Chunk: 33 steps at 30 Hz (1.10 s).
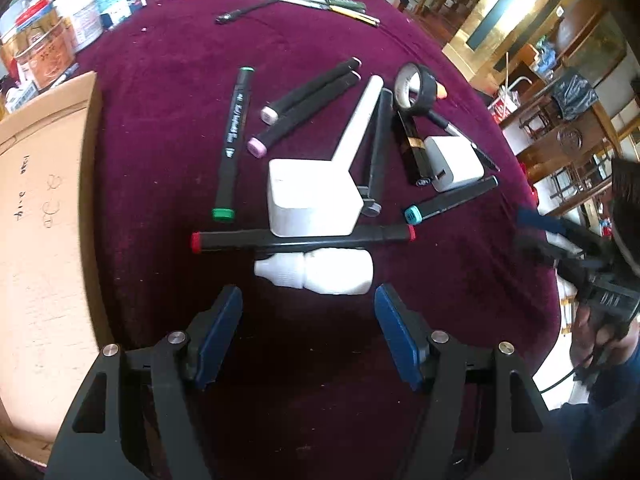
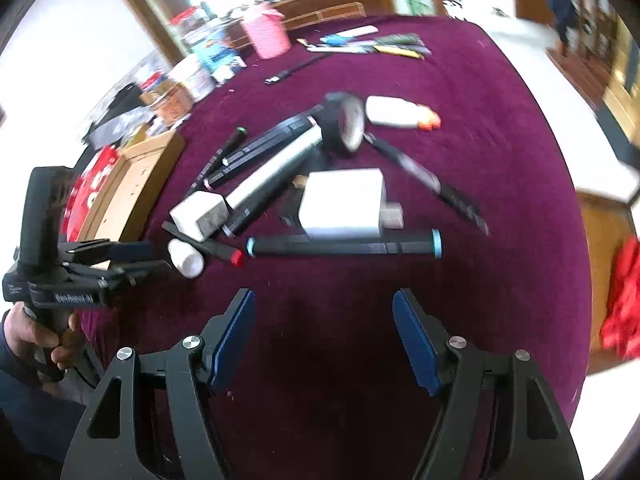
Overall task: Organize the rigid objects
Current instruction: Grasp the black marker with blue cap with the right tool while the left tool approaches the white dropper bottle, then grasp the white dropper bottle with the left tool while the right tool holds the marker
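Markers, adapters, a small white bottle (image 1: 320, 276) and a tape roll (image 1: 414, 86) lie heaped on the maroon cloth (image 1: 160, 120), just ahead of both tools. Our left gripper (image 1: 308, 332) hangs with its jaws apart and nothing between them, the bottle directly beyond its fingertips and the red-capped marker (image 1: 304, 238) lying crosswise just past that. Our right gripper (image 2: 324, 336) is likewise open and empty, with the blue-capped marker (image 2: 344, 246) crosswise in front and the white adapter (image 2: 344, 204) touching it behind. We judge the bottle to be our left's likely pick: we should straddle its body squarely, keep clear of the red-capped marker, close gently, then carry it toward the cardboard box (image 1: 44, 200) at our left.
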Tool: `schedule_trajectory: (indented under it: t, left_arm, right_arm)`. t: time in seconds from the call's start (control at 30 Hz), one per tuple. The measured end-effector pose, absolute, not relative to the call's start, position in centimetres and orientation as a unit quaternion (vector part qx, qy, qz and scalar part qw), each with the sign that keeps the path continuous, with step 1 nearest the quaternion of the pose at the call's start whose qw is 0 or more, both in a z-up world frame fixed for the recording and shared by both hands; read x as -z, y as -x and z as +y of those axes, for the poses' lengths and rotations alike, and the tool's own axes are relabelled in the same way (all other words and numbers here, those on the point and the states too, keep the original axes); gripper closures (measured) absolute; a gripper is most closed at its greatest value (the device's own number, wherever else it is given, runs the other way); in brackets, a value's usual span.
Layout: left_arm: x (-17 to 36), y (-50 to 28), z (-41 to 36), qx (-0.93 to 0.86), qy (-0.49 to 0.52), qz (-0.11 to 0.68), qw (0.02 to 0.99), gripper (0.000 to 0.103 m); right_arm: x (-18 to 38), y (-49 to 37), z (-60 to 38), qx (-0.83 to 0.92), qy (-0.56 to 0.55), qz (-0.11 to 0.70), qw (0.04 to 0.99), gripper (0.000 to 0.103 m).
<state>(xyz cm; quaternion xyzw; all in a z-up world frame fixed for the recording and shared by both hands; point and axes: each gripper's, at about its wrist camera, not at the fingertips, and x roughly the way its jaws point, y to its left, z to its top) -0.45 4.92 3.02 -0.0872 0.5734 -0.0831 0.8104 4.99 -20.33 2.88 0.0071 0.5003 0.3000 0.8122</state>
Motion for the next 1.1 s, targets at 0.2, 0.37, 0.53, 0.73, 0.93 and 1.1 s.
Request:
schedule_trajectory:
  t: [0.2, 0.37, 0.53, 0.73, 0.93, 1.1]
  left_arm:
    - [-3.5, 0.5, 3.5, 0.095, 0.079, 0.575, 0.808, 0.034]
    - [-3.5, 1.0, 3.6, 0.096, 0.091, 0.578, 0.806, 0.034]
    - [-3.3, 1.0, 4.1, 0.088, 0.101, 0.581, 0.803, 0.034]
    - [-3.4, 0.7, 4.2, 0.082, 0.109, 0.582, 0.802, 0.034]
    - [-3.6, -0.3, 3.2, 0.097, 0.074, 0.577, 0.807, 0.034]
    - [-2.7, -1.5, 1.6, 0.140, 0.000, 0.580, 0.802, 0.035]
  right_arm:
    - [-1.3, -9.4, -18.9, -0.325, 0.034, 0.525, 0.786, 0.037]
    - [0.2, -10.2, -18.4, -0.338, 0.037, 0.550, 0.763, 0.035]
    - [-0.4, -6.3, -16.7, -0.397, 0.043, 0.574, 0.715, 0.040]
    - [-0.3, -3.9, -15.2, -0.398, 0.044, 0.583, 0.707, 0.089]
    - [-0.4, -4.4, -14.0, -0.376, 0.053, 0.579, 0.722, 0.086]
    - [-0.2, -4.5, -13.0, -0.365, 0.054, 0.583, 0.724, 0.086]
